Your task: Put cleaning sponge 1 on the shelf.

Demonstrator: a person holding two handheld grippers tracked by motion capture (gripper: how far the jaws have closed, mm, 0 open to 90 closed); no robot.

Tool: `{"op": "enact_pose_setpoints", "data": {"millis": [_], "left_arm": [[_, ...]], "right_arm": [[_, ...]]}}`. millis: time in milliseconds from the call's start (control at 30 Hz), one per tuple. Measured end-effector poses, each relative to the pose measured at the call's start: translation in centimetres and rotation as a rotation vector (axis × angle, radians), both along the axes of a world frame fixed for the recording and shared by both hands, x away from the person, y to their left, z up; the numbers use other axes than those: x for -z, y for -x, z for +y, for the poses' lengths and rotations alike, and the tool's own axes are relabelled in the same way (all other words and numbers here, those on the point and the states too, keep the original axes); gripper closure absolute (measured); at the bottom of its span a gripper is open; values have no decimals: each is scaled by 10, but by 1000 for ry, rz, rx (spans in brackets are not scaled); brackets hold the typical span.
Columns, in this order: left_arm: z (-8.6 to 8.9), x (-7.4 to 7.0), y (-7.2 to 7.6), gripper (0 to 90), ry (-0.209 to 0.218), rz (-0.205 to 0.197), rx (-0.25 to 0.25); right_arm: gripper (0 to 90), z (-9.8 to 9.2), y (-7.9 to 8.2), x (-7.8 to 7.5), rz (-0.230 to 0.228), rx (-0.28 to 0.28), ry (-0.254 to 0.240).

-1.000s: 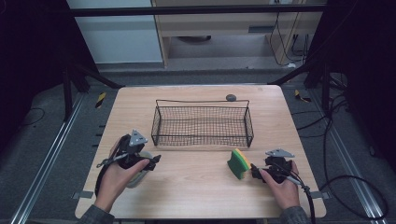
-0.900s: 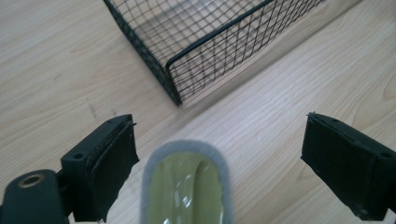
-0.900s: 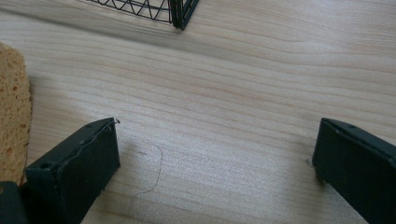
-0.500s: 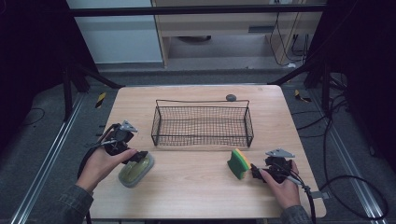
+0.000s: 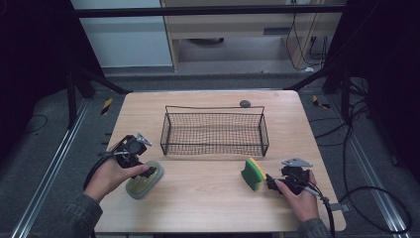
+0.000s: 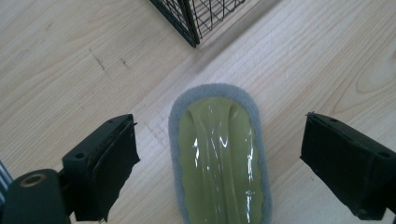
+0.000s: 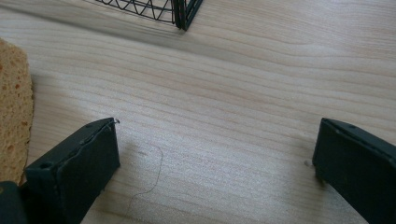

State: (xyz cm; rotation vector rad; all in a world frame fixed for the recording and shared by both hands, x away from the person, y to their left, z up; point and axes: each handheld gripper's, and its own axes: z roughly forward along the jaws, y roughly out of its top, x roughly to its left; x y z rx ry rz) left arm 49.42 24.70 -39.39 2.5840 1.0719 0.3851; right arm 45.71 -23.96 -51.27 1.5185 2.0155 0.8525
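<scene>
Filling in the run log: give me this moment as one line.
left tool: open, over grey-rimmed green pad | right tool: open, beside sponge | wire basket: empty

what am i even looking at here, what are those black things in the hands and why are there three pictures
A person sits at a pale wooden table and holds a hand-held two-jaw tool in each hand. These are grippers, with a small camera riding on each.

The high view looks down from above. The left gripper is at the left, the right gripper at the right.

The other two pictures come from those riding cameras, each looking along its own black jaws.

On the table stand a black wire mesh basket, an oval scrubbing pad with a grey felt rim and glossy olive-green top, and a green and yellow sponge standing on edge. A small dark round object lies behind the basket.

Nothing is held. The left gripper's jaws stand open on either side of the oval pad without touching it. The right gripper's jaws are open over bare wood, the sponge just beside them.
</scene>
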Motion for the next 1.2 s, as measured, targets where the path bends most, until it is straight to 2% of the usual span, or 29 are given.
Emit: {"op": "enact_pose_setpoints", "data": {"millis": [100,167,233,300,533,733,867,933,1033,1200], "left_arm": [[1,-1,3,155,-4,18,-1],[2,-2,8,194,-13,55,-1],[3,-1,10,237,-21,70,-10],[5,4,8,275,-23,109,-15],[10,17,-4,405,-51,186,-44],[8,22,-5,469,-74,209,-48],[6,26,-7,523,-70,220,-53],[5,31,-10,536,-80,246,-46],[4,34,-12,555,-95,248,-48],[6,35,-15,602,-91,254,-51]], "right_arm": [[7,0,-1,-1,9,-8,9],[8,0,-1,-1,7,-6,7],[7,0,-1,-1,7,-5,7],[7,0,-2,-1,10,-7,7],[6,1,-4,-1,9,-18,4],[7,1,-3,0,5,-16,3],[7,1,-3,0,5,-17,3],[7,1,-3,0,5,-19,3],[7,1,-4,-1,6,-23,4],[7,1,-3,-1,6,-23,3]]}}
